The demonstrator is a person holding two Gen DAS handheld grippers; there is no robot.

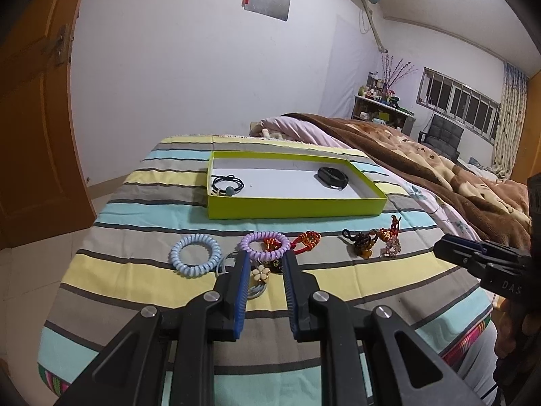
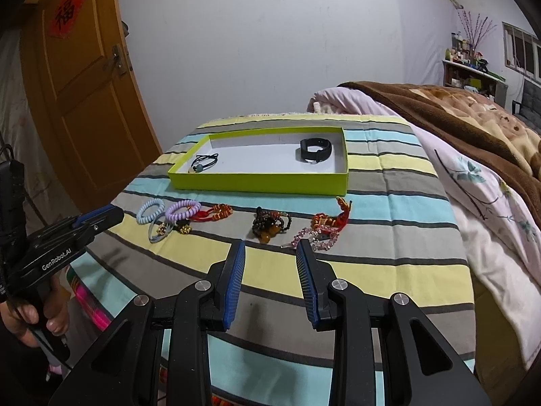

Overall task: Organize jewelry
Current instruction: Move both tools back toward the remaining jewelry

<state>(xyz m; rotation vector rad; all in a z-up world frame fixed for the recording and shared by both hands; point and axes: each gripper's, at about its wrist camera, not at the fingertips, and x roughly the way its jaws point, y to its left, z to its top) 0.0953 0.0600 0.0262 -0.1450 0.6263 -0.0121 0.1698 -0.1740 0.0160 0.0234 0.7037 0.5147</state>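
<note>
- Your left gripper [image 1: 265, 260] hangs over the near part of the striped bedspread [image 1: 128, 182] with its jaws apart and nothing pinched between the blue pads.
- Seen between those fingers, lower on the cloth, is a hair tie with a cream flower charm [image 1: 259, 274]; the pads are not pressing on it.
- Just beyond the left fingertips lies a lilac spiral hair tie [image 1: 265, 241], with a pale blue spiral hair tie [image 1: 195, 254] to its left and a red knotted cord bracelet [image 1: 306, 242] touching its right side.
- Your right gripper [image 2: 271, 249] is also spread and empty, its jaws hovering at the near edge of the row of pieces.
- Just past the right fingertip is a pink beaded bracelet [image 2: 319, 238], and a red and gold knotted charm [image 2: 333, 217] lies right behind it.
- A dark and amber beaded bracelet [image 2: 268, 225] sits a little left of those, beyond the gap between the right fingers.
- The lime-green box lid [image 2: 260, 182] lies farther back on the bedspread, well apart from both grippers.
- Inside it, a black hair tie with a bluish bead [image 2: 203, 163] rests at the left end and a black fitness band [image 2: 314, 150] toward the right end.
- A brown blanket [image 2: 473, 108] covers the bed on the right.
</note>
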